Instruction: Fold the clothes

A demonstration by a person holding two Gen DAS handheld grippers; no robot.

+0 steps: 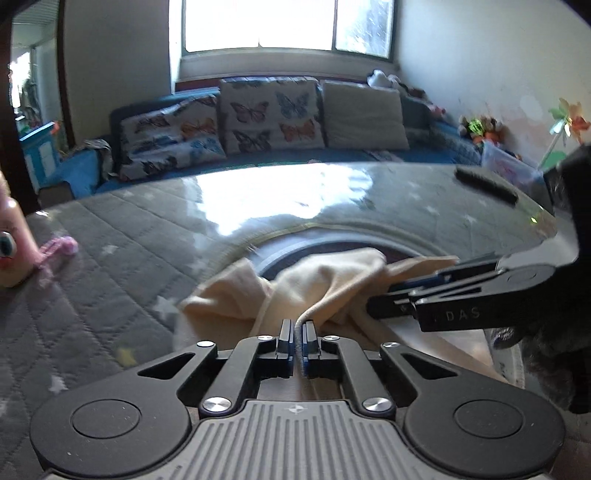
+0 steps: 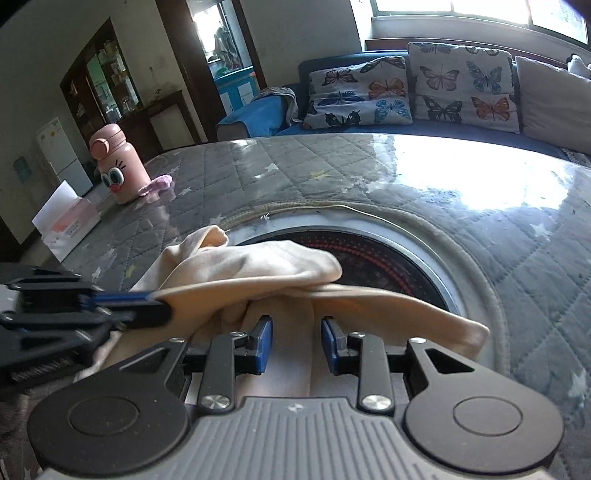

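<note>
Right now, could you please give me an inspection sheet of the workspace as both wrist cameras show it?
Surface: grey quilted cover with stars under a glossy sheet; a round dark opening at its middle.
Job's things: cream garment, bunched and crumpled, partly over the opening.
Clutter: pink cartoon bottle upright at the far left edge, a pink cloth scrap beside it, a white box nearer.
Grippers: left gripper shut on the garment; right gripper open, garment fabric between its fingers.
Cables: nothing seen.
Surroundings: blue sofa with butterfly cushions, bright window, cabinet and doorway.
</note>
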